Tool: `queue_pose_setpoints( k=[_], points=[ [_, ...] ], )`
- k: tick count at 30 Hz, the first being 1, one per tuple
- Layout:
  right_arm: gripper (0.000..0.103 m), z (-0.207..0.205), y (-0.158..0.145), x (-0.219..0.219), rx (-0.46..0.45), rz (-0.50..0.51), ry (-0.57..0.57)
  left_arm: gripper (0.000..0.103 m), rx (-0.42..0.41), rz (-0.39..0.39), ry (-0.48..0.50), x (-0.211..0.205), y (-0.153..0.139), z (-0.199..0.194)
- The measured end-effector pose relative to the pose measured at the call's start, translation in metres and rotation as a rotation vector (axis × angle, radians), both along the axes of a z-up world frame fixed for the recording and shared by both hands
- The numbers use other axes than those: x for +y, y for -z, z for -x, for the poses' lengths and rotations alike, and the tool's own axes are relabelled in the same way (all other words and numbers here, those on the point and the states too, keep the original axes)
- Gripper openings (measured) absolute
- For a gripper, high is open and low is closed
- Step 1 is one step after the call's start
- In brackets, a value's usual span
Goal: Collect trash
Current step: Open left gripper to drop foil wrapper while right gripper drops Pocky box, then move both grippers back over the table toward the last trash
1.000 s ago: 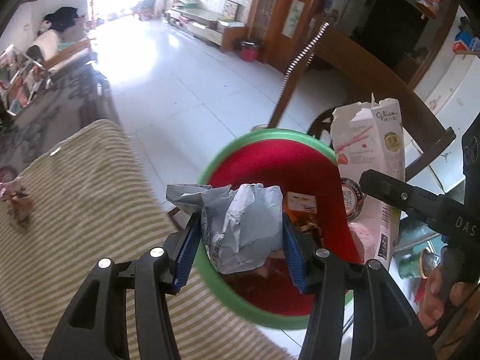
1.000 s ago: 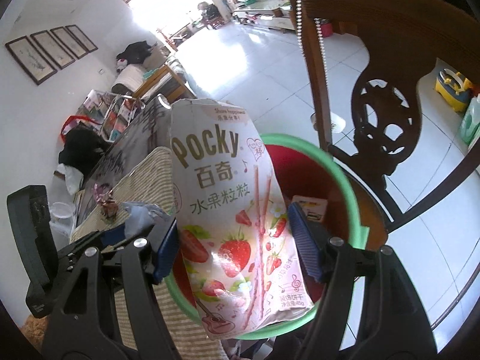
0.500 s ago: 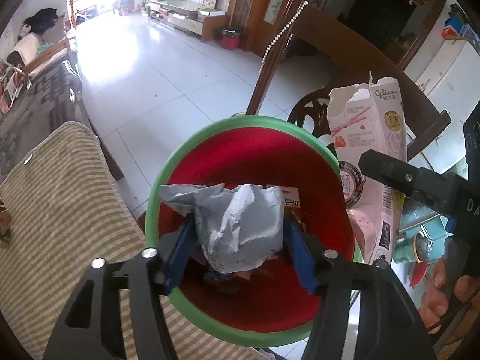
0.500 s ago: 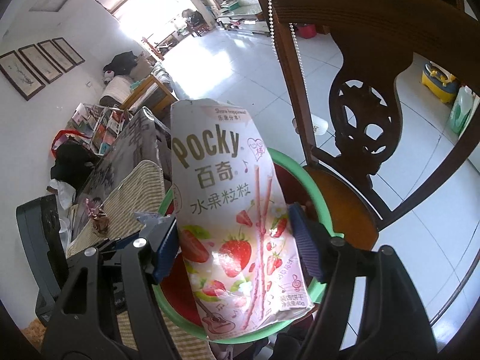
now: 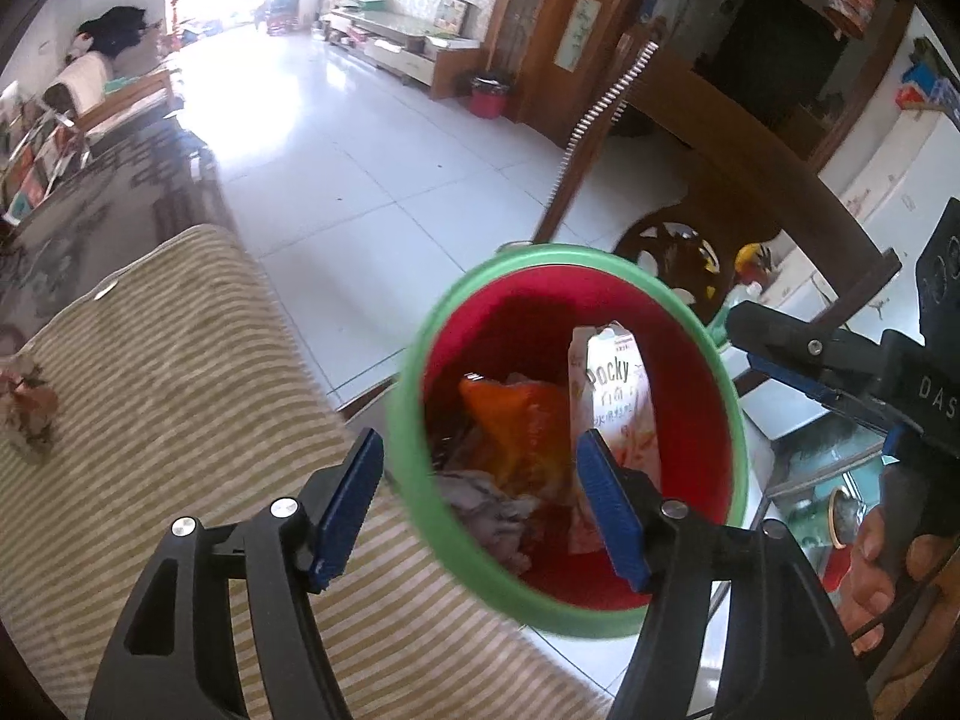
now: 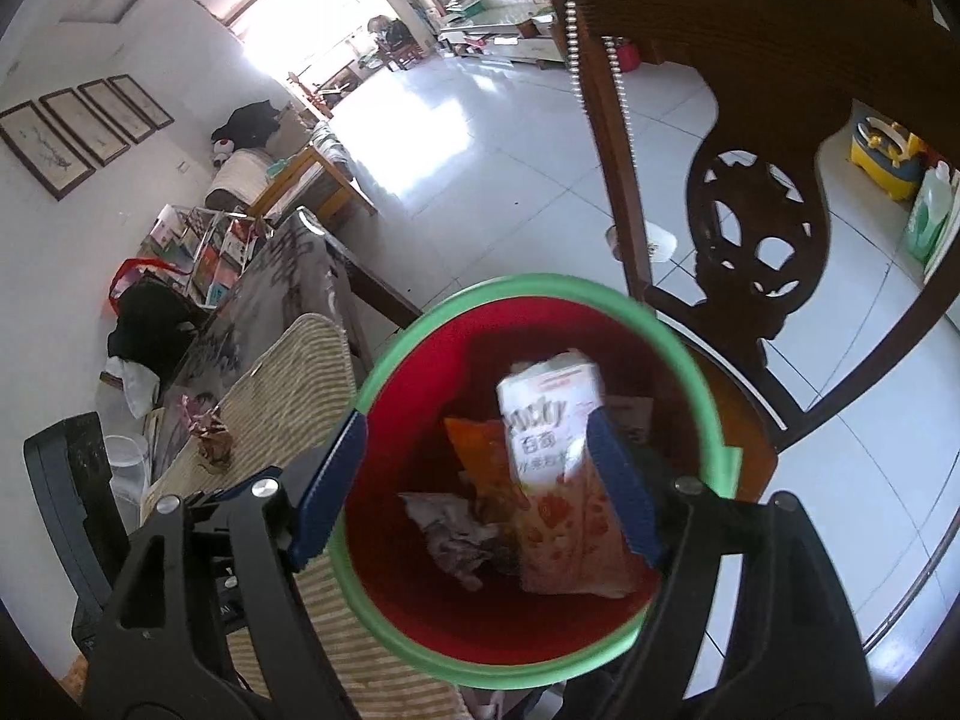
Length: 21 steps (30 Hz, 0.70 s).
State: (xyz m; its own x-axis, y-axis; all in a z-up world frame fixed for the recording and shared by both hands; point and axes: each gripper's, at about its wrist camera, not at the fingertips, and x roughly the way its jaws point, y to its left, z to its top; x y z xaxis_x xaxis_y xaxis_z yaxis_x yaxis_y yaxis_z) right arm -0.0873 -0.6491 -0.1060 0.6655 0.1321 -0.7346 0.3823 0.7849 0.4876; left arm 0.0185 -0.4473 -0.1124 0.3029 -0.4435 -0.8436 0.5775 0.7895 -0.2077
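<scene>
Pocky pack [image 6: 558,468] and crumpled grey wrapper [image 6: 456,534] lie inside the red bin [image 6: 690,360]. Both drops done: left tool [image 5: 480,504] and right tool [image 6: 474,486], jaws just widened, hold nothing. Next: fetch the scrap [image 6: 210,438] from the striped tabletop [image 5: 180,360] (judgement). Bin floor hidden under litter.

"Pocky" is printed in gold on the white snack box [image 5: 618,402] in the red bin [image 5: 714,360], with Chinese characters "百奇" beneath it; smaller print is unreadable. At 3 o'clock, white letters "DAS" are seen on the right gripper [image 5: 828,372] body.
</scene>
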Motion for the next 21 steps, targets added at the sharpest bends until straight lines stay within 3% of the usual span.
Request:
queue_pose_setpoints(
  k=[7, 12, 21],
  points=[
    [0.074, -0.021, -0.007, 0.051, -0.009, 0.011, -0.098, 0.064, -0.005, 0.007, -0.114, 0.063, -0.002, -0.01],
    [0.074, -0.053, -0.008, 0.107, 0.002, 0.023, -0.214, 0.064, -0.035, -0.008, -0.228, 0.132, -0.009, -0.02],
    [0.084, -0.163, -0.011, 0.249, -0.011, 0.012, -0.459, 0.064, -0.132, -0.08, -0.484, 0.288, -0.036, -0.058]
  ],
)
